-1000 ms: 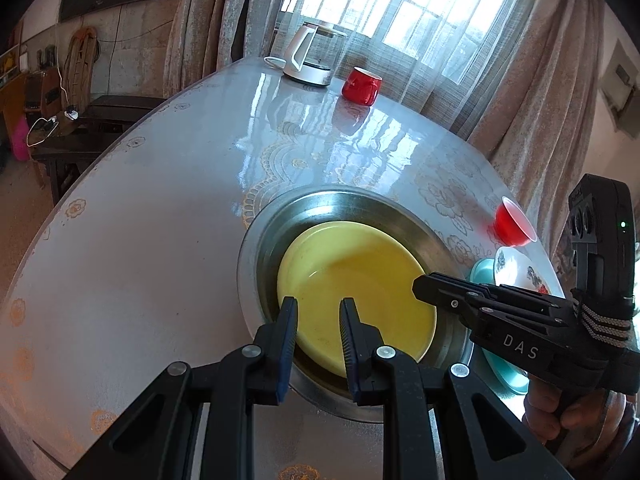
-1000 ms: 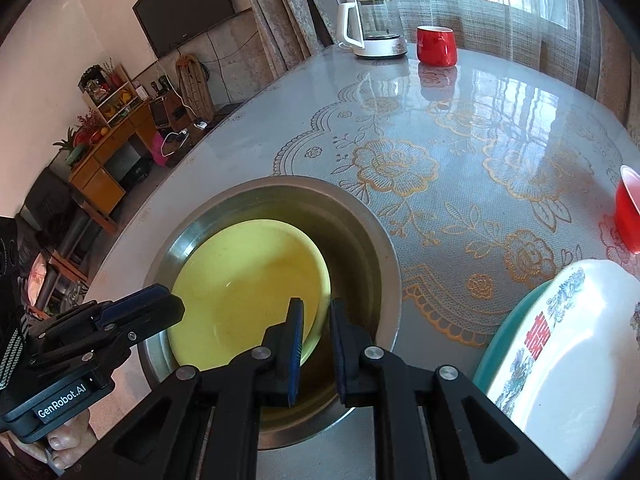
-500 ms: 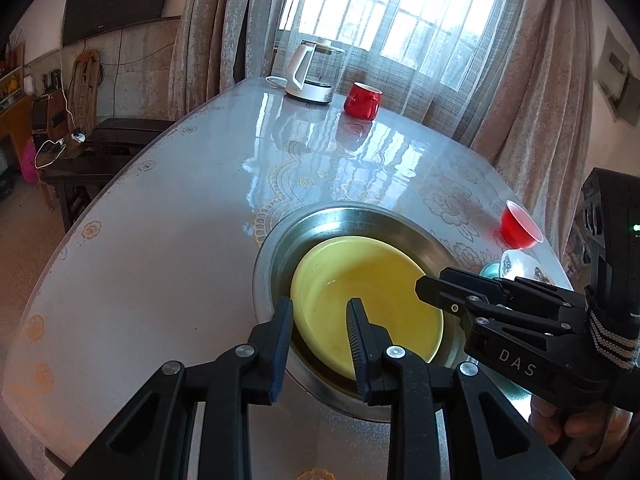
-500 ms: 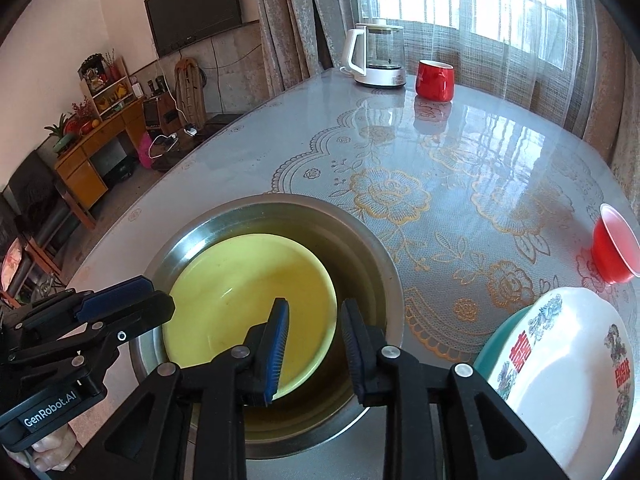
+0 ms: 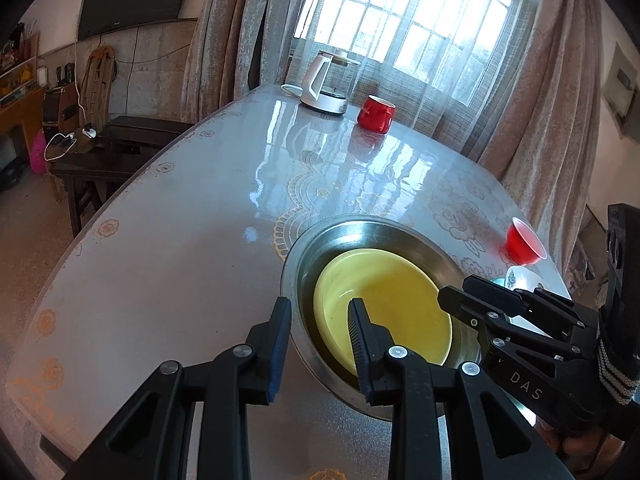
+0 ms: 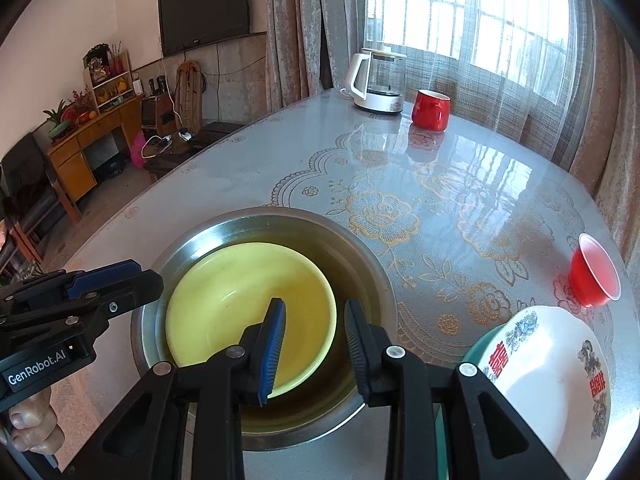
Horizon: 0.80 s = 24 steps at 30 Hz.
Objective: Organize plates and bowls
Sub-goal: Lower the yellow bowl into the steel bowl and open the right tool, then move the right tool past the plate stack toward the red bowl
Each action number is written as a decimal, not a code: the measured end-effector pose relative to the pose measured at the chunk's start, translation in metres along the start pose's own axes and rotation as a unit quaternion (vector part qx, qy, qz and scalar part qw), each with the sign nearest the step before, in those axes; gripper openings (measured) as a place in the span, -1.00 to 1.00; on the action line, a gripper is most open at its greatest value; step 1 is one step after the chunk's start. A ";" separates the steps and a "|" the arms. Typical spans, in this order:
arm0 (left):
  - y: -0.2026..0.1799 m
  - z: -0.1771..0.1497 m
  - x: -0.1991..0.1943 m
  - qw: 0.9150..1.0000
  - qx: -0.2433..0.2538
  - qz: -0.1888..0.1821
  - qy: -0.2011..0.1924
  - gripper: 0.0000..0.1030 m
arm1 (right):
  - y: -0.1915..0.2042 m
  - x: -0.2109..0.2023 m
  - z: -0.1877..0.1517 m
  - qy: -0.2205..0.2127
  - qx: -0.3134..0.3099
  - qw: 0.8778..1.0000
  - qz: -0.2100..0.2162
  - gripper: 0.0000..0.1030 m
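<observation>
A shallow yellow ceramic bowl [image 6: 248,312] is seen nested inside a wide round stainless-steel basin [image 6: 368,264], which rests on the glossy surface [image 5: 192,216] with its gold floral covering. The nesting is judged to be the organizing itself, smaller dish within larger. The left gripper [image 5: 318,340] hangs over the basin's near-left rim, the right gripper [image 6: 314,340] over the yellow bowl's near-right edge. The jaws of both have just been opening; they are parted moderately, with nothing pressed between the pads, so the bowl appears to have been released.

Just beside the basin on the right, a white printed porcelain bowl [image 6: 556,376] is stacked on a teal plate [image 6: 474,350], and is judged a likely later item. Close behind it a small red plastic cup [image 6: 594,276] lies tipped and could be knocked during a reach. A white electric kettle [image 5: 326,82] and a red ceramic mug [image 5: 376,112] stand well apart at the far edge, obstructing nothing.
</observation>
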State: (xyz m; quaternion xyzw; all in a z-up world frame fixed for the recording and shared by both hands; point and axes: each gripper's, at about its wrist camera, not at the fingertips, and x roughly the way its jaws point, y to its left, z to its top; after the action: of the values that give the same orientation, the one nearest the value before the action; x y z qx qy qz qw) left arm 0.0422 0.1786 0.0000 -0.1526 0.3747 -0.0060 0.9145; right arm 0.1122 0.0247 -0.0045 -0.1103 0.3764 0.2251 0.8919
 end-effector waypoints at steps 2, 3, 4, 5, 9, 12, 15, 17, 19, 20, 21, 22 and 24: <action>0.000 0.000 -0.001 1.000 0.002 0.001 -0.003 -0.42 | 0.000 -0.001 0.000 -0.003 -0.001 1.000 -0.002 -0.40; -0.001 0.000 -0.002 1.000 0.004 0.003 -0.004 -0.42 | -0.001 -0.002 0.000 -0.004 0.000 1.000 -0.002 -0.40; -0.002 0.000 -0.002 1.000 0.005 0.005 -0.005 -0.42 | -0.001 -0.002 0.001 -0.005 0.000 1.000 -0.002 -0.40; -0.003 0.001 -0.003 1.000 0.008 0.006 -0.007 -0.42 | -0.002 -0.003 0.001 -0.007 0.001 1.000 -0.004 -0.40; -0.008 0.002 -0.004 1.000 0.020 0.013 -0.014 -0.42 | -0.003 -0.007 0.000 -0.012 0.003 1.000 -0.007 -0.39; -0.011 0.003 -0.005 0.999 0.027 0.013 -0.018 -0.42 | -0.002 -0.015 0.000 -0.030 -0.006 0.999 -0.039 -0.39; -0.014 0.004 -0.004 0.999 0.027 0.015 -0.017 -0.42 | -0.005 -0.029 0.000 -0.063 -0.007 0.996 -0.068 -0.39; -0.017 0.005 -0.003 0.999 0.030 0.013 -0.017 -0.42 | -0.014 -0.036 0.001 -0.076 0.010 0.993 -0.094 -0.39; -0.021 0.005 -0.003 0.999 0.034 0.011 -0.018 -0.42 | -0.027 -0.042 0.001 -0.087 0.029 0.990 -0.109 -0.38; -0.024 0.006 -0.003 0.999 0.037 0.010 -0.018 -0.42 | -0.034 -0.044 0.001 -0.089 0.041 0.988 -0.116 -0.38; -0.027 0.007 -0.002 0.999 0.040 0.009 -0.018 -0.42 | -0.042 -0.045 0.001 -0.088 0.052 0.987 -0.124 -0.37; -0.030 0.007 -0.002 0.999 0.043 0.007 -0.019 -0.42 | -0.049 -0.046 0.000 -0.087 0.062 0.986 -0.131 -0.37; -0.037 0.008 0.000 0.999 0.050 0.003 -0.018 -0.42 | -0.062 -0.050 -0.002 -0.086 0.075 0.983 -0.145 -0.36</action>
State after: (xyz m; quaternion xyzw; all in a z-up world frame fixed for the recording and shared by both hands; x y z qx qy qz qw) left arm 0.0517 0.1458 0.0164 -0.1056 0.3574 -0.0196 0.9278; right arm 0.1104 -0.0459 0.0317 -0.0767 0.2942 0.0731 0.9498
